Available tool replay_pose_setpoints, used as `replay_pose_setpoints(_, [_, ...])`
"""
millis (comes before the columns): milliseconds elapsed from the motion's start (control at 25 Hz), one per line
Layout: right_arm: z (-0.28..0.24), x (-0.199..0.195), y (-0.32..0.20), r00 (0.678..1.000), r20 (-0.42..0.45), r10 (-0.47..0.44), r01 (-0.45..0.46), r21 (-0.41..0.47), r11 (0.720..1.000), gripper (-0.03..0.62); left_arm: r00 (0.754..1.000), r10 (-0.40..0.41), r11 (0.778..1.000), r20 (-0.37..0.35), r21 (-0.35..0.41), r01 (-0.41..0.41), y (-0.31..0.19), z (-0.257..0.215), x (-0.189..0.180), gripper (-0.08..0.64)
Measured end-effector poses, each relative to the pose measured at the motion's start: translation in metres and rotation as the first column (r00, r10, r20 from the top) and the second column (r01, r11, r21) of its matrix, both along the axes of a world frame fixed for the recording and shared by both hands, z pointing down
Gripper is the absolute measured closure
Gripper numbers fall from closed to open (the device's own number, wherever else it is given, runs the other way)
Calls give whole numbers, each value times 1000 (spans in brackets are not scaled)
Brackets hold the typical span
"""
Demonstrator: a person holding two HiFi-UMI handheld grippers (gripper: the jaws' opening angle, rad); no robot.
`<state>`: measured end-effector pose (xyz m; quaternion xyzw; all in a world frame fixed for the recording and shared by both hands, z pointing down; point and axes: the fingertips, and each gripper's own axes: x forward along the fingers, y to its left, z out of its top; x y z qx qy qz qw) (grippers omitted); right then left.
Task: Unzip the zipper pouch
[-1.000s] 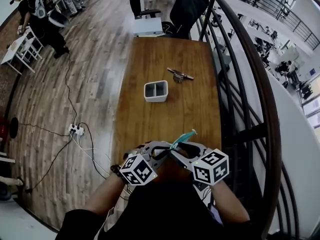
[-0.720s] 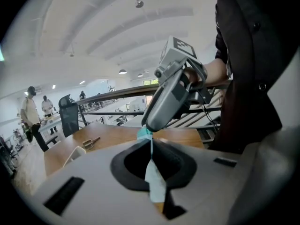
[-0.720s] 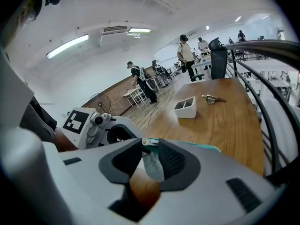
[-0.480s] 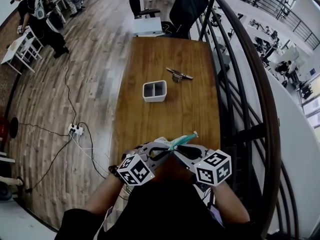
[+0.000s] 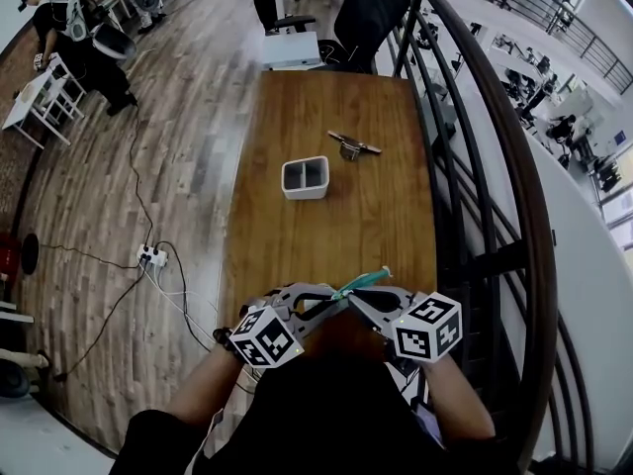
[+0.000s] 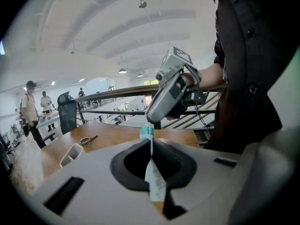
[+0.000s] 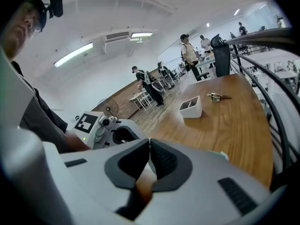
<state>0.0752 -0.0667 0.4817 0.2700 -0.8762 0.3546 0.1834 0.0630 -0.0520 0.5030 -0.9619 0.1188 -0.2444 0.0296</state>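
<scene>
Since a second ago the jaws of the right hand-held gripper (image 5: 356, 298) have drawn together, and its marker cube (image 5: 427, 328) sits slightly farther right. The bin and the metal piece lie where they lay.

At far left, on the wood floor (image 5: 188, 117), a power strip (image 5: 150, 256) lies with its cables trailing toward the near left corner of the counter (image 5: 297, 236).

The left hand-held gripper (image 5: 334, 303) is held over the counter's near edge, close to our body. Its jaws are pressed onto the pouch (image 5: 361, 282), a thin teal and white strip that stands edge-on between its pads in the left gripper view. In the head view the pouch's teal end slants up and to the right, off the counter.

Just right of it, the right hand-held gripper meets the left one tip to tip at the pouch. Its jaws are narrow and the tips touch. Its own view does not show us whether they pinch anything.

We can read no brand or writing. The only print is the black-and-white square markers on the two cubes.

The bin (image 5: 306, 178), white with two compartments, stands near the counter's middle. The metal piece (image 5: 351, 147) lies beyond it and a little to the right, well apart from the grippers. Between the bin and the grippers the wood is bare across the full width.

The counter's left edge opens onto the floor. Its right edge runs close along a dark rail (image 5: 475, 166). A chair (image 5: 371, 13) stands at the far end.
</scene>
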Motion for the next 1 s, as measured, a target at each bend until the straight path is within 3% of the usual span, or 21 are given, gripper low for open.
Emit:
replay_pose_setpoints(360, [-7,-1,1,990,130,56,-46,-73,996,595,996,-81,996,-29,20,81,-12,-3,-6,537])
replay_pose_setpoints(560, [-13,0,-7,983,163,89,-76,-88,993,595,993,-107,993,-55,47,110,-21,-12,-7,467])
replay_pose_setpoints(1000, [-13,7,-13,981,153,122,-109,-92,990,595,996,-38,999,-80,32,40,-15,-20,6,449])
